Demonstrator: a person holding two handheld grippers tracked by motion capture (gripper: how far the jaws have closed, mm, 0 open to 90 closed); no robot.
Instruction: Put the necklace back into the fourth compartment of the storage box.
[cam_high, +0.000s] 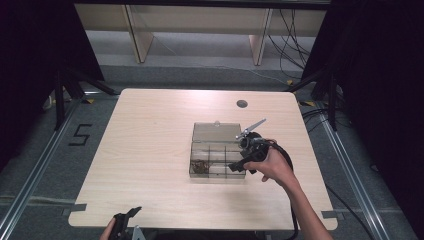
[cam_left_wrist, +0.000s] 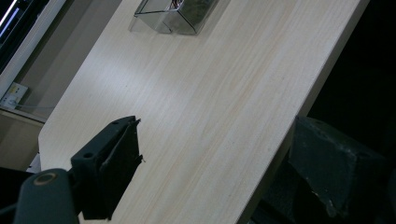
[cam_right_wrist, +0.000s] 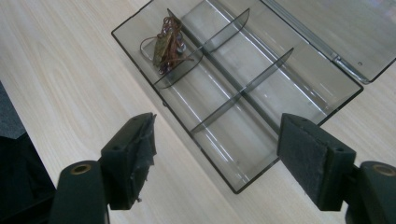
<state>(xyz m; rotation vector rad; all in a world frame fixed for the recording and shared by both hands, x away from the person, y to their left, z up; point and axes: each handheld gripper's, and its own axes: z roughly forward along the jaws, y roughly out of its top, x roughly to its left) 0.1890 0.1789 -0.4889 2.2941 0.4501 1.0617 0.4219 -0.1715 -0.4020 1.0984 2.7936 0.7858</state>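
The right tool (cam_right_wrist: 217, 158) hangs with jaws apart and empty over the near end of the clear divided box (cam_right_wrist: 299, 88), its tangled lure (cam_right_wrist: 166, 44) ahead in the far corner compartment, so next likely comes reaching in, while the left tool (cam_high: 125, 225), also parted, idles at the bench (cam_high: 150, 150) edge.

A light wood-grain table (cam_high: 150, 150) with rounded corners carries one item directly on its surface: a clear smoked-plastic compartment box (cam_high: 216, 159), set right of centre and nearer the right edge than the left. The box's hinged lid (cam_high: 216, 132) lies open flat toward the far edge (a dark round grommet (cam_high: 242, 104) sits near that edge).
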